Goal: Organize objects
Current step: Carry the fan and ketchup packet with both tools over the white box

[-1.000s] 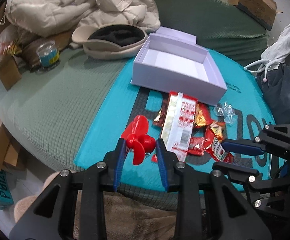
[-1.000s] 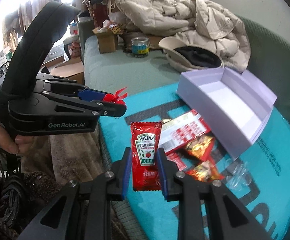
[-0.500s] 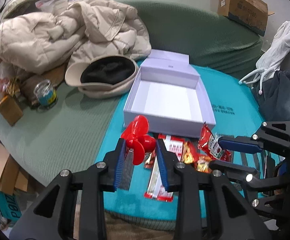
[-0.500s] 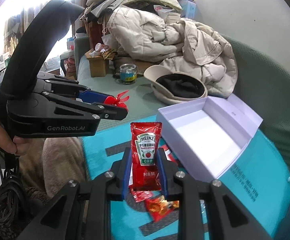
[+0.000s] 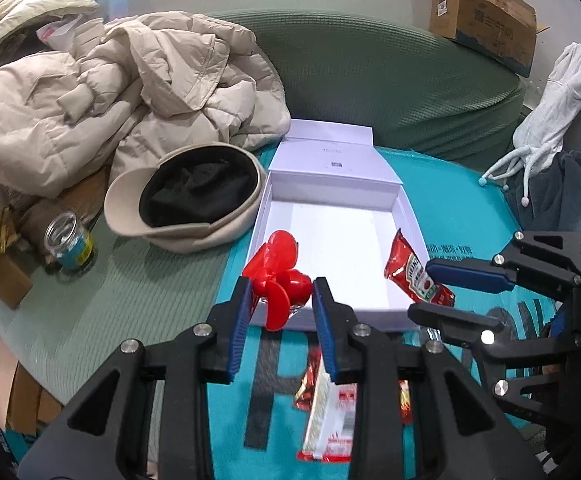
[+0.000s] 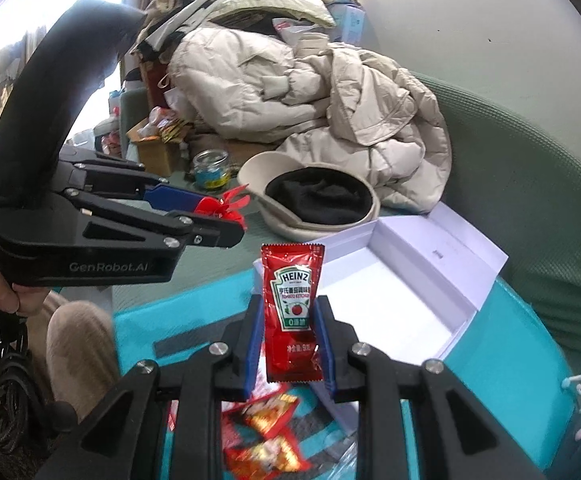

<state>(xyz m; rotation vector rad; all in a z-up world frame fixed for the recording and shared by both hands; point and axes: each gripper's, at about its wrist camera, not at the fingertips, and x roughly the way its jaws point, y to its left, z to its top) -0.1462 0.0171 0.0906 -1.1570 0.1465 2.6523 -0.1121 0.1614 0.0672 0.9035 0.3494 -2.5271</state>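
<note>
One white box [image 5: 332, 240] sits open and empty on the teal mat [image 5: 450, 184]; above its near edge, left gripper [image 5: 280, 292] clamps a red propeller [image 5: 276, 276], right gripper [image 6: 290, 320] pinches a ketchup packet [image 6: 292, 304], both angled downward.

surface: green bed [image 5: 162, 300] | on it: teal mat [image 5: 450, 176], cap [image 5: 186, 196], coat [image 5: 130, 92], jar [image 5: 68, 242]
</note>
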